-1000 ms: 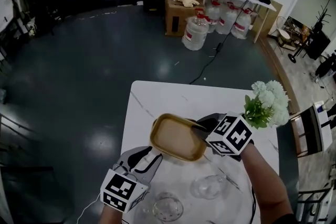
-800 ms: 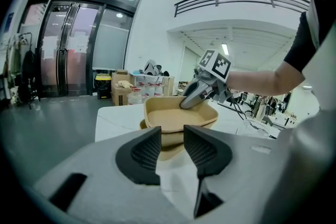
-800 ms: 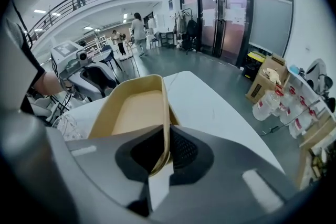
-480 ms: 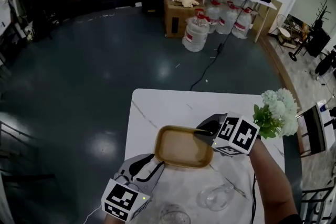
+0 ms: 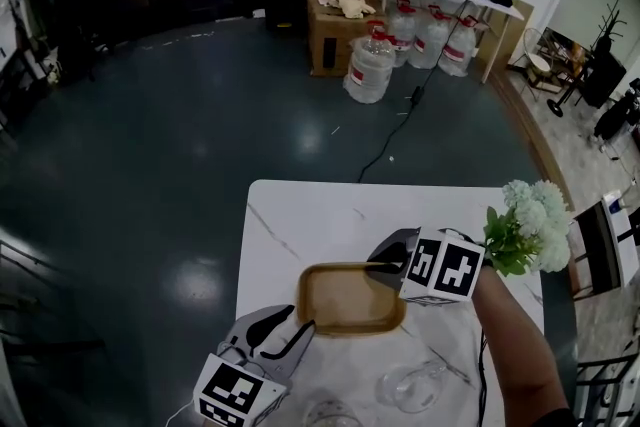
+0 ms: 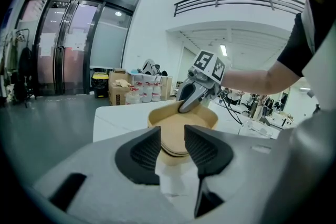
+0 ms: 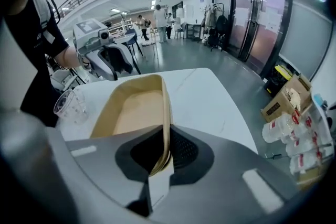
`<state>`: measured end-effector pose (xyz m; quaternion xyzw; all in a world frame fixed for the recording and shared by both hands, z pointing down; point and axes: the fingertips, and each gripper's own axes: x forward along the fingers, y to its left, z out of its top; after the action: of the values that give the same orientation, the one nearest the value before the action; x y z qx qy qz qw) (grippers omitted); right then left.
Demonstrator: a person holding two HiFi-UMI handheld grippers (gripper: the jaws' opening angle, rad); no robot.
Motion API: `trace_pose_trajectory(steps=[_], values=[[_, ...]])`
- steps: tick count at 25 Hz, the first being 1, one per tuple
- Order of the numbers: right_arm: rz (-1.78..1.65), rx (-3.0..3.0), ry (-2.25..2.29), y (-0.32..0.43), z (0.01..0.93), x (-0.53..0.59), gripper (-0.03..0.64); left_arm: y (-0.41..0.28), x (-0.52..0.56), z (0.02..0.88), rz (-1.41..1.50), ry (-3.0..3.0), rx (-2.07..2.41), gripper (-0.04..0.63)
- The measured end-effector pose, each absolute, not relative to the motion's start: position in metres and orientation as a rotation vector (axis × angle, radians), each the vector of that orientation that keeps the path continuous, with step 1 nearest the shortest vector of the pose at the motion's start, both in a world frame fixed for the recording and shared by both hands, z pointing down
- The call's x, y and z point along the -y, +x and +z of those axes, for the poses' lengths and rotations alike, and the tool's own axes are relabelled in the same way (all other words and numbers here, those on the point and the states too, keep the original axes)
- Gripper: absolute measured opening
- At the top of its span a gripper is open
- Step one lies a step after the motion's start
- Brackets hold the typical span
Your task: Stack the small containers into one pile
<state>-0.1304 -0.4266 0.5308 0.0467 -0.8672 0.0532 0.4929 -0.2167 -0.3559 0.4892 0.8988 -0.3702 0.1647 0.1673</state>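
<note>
White tabletop (image 5: pixel 300 215), marbled, mostly bare at the far end. The tan container (image 5: pixel 345 300) lies near its middle, open side up and about level. I cannot tell whether it rests on the top or hangs just above it. From my left gripper view its lower edge looks layered, so it may be more than one nested together.

Right gripper (image 5: pixel 385 267): fingers (image 7: pixel 184 149) clamped on the container's far rim, one inside the wall and one outside.

Left gripper (image 5: pixel 290 330): fingers (image 6: pixel 144 152) apart and just been opening. Nothing is between them. The container's near end sits just beyond the tips.

Two clear cups (image 5: pixel 410 385) stand on the near edge, apart from the container.

Step, as I judge it: settling the container into place, left side coming in to help.

Next move: steady or take the near end with the left, get the base flat, then ease the right fingers off the rim without tipping it.
</note>
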Motion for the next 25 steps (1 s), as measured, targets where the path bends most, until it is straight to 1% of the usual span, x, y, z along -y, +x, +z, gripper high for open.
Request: trace_pose_trajectory(steps=[5,7,10,20,23,25], values=[[0.162,2.131,0.162,-0.13,0.542,0.426,0.029,-0.213,0.357,0.497,0.473,2.536,1.054,0.144],[0.179,2.158,0.201,-0.13,0.541,0.429,0.059,-0.212,0.357,0.5,0.474,2.53,1.059,0.146],[0.164,2.17,0.24,-0.129,0.541,0.43,0.14,-0.209,0.357,0.503,0.477,2.524,1.063,0.15],[0.136,2.248,0.372,-0.126,0.52,0.425,0.155,-0.219,0.362,0.489,0.476,2.503,1.243,0.156],[0.138,2.268,0.411,-0.123,0.51,0.42,0.133,-0.219,0.357,0.478,0.454,2.504,1.267,0.145],[0.14,2.295,0.445,-0.122,0.5,0.417,0.107,-0.222,0.355,0.466,0.424,2.509,1.312,0.11]])
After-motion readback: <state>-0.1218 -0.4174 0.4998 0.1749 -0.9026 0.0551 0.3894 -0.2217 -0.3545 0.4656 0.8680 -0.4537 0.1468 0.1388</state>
